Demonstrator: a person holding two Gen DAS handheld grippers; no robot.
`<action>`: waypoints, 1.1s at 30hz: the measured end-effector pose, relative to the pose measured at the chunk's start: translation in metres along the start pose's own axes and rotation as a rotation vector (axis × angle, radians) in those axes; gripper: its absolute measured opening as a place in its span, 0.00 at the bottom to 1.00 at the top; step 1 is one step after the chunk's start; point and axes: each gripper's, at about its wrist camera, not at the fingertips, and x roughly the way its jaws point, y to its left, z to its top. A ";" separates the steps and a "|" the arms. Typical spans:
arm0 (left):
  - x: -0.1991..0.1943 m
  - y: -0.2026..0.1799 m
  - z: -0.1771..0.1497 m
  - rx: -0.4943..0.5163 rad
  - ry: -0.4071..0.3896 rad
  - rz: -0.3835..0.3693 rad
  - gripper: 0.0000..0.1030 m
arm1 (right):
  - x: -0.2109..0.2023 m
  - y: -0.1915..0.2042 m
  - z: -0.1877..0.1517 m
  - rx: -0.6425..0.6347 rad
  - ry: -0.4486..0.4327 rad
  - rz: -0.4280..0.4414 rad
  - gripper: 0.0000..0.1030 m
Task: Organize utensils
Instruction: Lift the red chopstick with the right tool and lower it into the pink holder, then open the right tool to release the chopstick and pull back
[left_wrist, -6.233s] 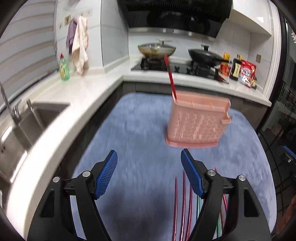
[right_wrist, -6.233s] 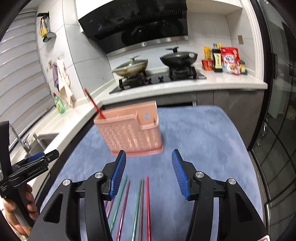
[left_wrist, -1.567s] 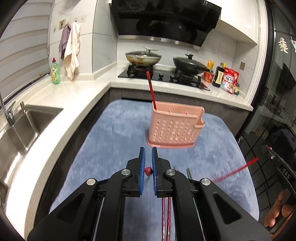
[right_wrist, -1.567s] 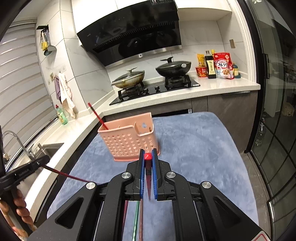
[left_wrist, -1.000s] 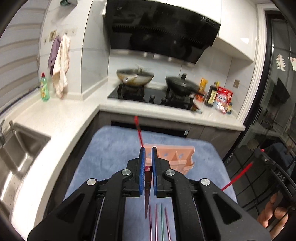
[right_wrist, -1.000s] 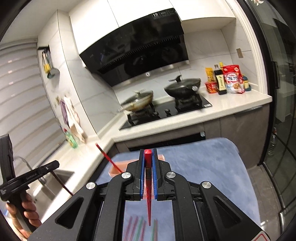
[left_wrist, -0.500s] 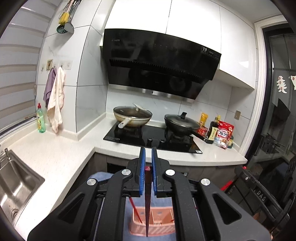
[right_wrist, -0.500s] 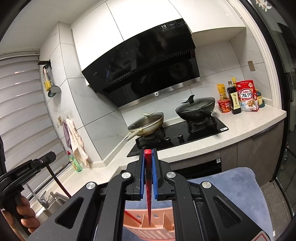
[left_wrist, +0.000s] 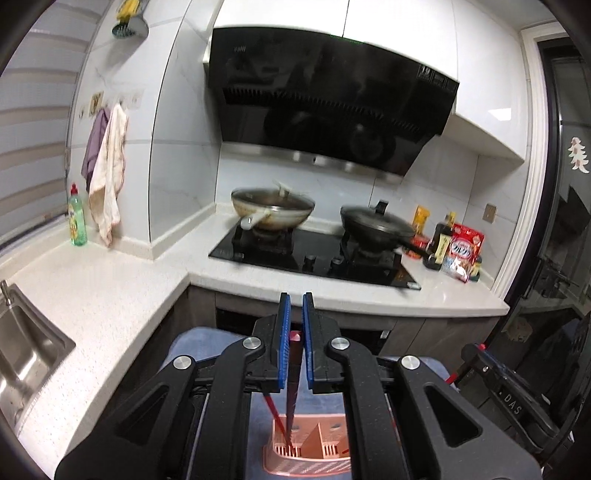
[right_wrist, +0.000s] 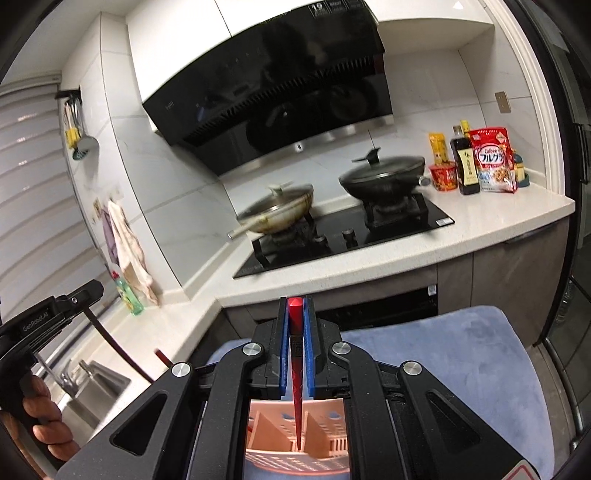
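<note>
- L gripper (left_wrist: 294, 321): jaws pinched on a dark red chopstick (left_wrist: 290, 406), top end sits between the blue pads (left_wrist: 283, 343), shaft hangs down w/ tip in the left compartment of the pink basket (left_wrist: 310, 458).
- Another red stick (left_wrist: 275, 415) already stands tilted in that same compartment, just beside the held one; touching or not, can't tell.
- R gripper (right_wrist: 295, 314): jaws pinched on a bright red chopstick (right_wrist: 296, 369), its square top pokes just above the pads (right_wrist: 283, 350); tip points down over the basket (right_wrist: 280, 450), between two dividers. Whether the tip is below the rim can't be told.
- Basket sits on a blue-grey mat (right_wrist: 443, 362), mostly hidden behind the gripper bodies in both views.
- R wrist view, far left: the L gripper (right_wrist: 94, 291) shows from the side, a hand (right_wrist: 42, 421) round its handle, dark stick (right_wrist: 118, 350) slanting down from it.
- L wrist view, far right: the R gripper (left_wrist: 471, 352) shows from the side, w/ a bit of red stick (left_wrist: 451, 378) under it.
- Behind: white counter (left_wrist: 110, 295), hob w/ a lidded wok (left_wrist: 273, 210) and a black pan (left_wrist: 376, 225), sink (left_wrist: 22, 350) at left, green bottle (left_wrist: 77, 218), packets + sauce bottle (right_wrist: 467, 162) at the counter's right end.
</note>
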 end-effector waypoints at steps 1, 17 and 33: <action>0.003 0.001 -0.004 -0.001 0.011 0.005 0.07 | 0.002 0.000 -0.002 0.001 0.007 0.000 0.07; -0.007 0.010 -0.030 0.034 0.048 0.111 0.53 | -0.018 0.009 -0.007 -0.033 -0.001 -0.014 0.35; -0.062 -0.009 -0.067 0.177 0.114 0.215 0.66 | -0.087 0.030 -0.040 -0.128 0.024 -0.019 0.52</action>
